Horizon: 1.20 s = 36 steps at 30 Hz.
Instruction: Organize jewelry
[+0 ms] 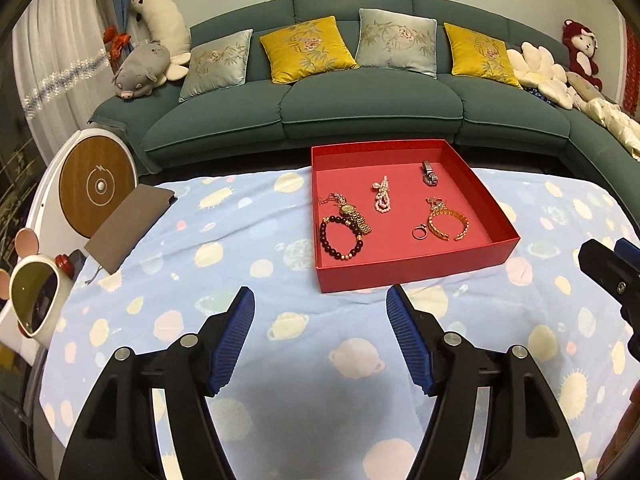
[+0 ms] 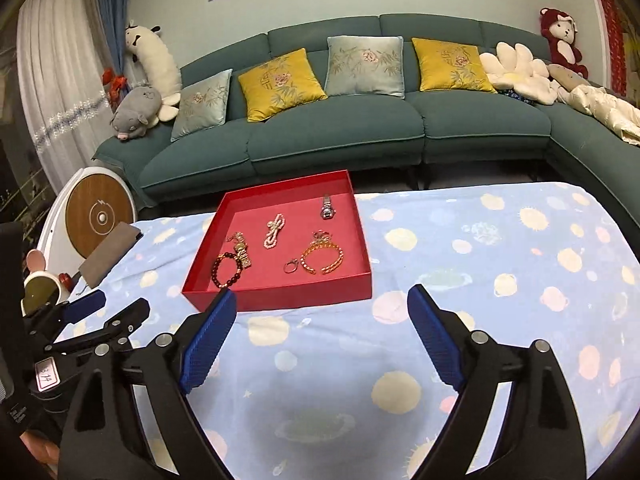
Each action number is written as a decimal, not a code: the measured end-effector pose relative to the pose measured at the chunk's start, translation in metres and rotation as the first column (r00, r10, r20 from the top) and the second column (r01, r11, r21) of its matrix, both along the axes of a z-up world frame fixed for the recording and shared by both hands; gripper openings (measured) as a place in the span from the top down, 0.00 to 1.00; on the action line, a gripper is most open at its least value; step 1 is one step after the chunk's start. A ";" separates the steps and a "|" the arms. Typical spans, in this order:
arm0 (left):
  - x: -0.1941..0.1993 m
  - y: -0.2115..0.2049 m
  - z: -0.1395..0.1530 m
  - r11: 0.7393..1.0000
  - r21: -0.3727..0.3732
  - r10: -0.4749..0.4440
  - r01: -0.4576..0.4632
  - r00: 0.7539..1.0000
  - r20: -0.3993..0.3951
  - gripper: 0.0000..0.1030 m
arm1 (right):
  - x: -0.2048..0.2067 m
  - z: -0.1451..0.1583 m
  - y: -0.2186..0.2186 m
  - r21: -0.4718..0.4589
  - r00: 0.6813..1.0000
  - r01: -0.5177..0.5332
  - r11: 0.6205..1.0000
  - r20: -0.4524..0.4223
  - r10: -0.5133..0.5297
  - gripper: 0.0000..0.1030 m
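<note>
A red shallow box (image 1: 412,270) (image 2: 280,294) stands on the blue planet-print cloth. In it lie a dark bead bracelet (image 1: 342,238) (image 2: 228,270), a gold watch (image 1: 354,216) (image 2: 243,256), a pink pearl strand (image 1: 382,196) (image 2: 274,234), a silver watch (image 1: 429,172) (image 2: 328,208), a gold bangle (image 1: 448,222) (image 2: 324,258) and a small ring (image 1: 419,233) (image 2: 291,267). My left gripper (image 1: 320,300) is open and empty, just in front of the box. My right gripper (image 2: 320,300) is open and empty, in front of the box's near right corner.
A grey-brown pouch (image 1: 128,224) (image 2: 108,254) lies at the cloth's left edge, beside a round wooden-faced device (image 1: 98,186) (image 2: 100,216) and a mouse-eared mirror (image 1: 32,300). A green sofa (image 1: 360,100) (image 2: 340,136) with cushions and plush toys stands behind the table.
</note>
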<state>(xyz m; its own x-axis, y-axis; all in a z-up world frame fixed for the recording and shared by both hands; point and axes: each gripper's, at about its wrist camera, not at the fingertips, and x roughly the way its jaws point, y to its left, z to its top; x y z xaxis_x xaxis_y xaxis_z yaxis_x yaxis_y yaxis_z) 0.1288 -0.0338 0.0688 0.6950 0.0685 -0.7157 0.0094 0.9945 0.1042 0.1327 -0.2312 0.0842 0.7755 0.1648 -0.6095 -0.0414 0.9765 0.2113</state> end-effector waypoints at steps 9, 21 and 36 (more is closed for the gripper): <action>0.004 -0.004 -0.020 0.999 -0.041 0.002 -0.001 1.000 0.023 0.31 | 0.013 -0.015 0.005 -0.004 0.999 0.002 1.000 -0.036 -0.002 0.17; 0.031 -0.001 -0.053 0.997 -0.079 0.019 -0.025 0.997 -0.073 0.23 | 0.034 -0.042 0.026 -0.095 0.996 -0.013 0.995 -0.094 0.004 0.10; 0.034 0.002 -0.053 0.994 -0.100 0.026 -0.034 0.997 -0.079 0.18 | 0.035 -0.050 0.032 -0.091 0.993 -0.017 0.996 -0.122 0.006 0.08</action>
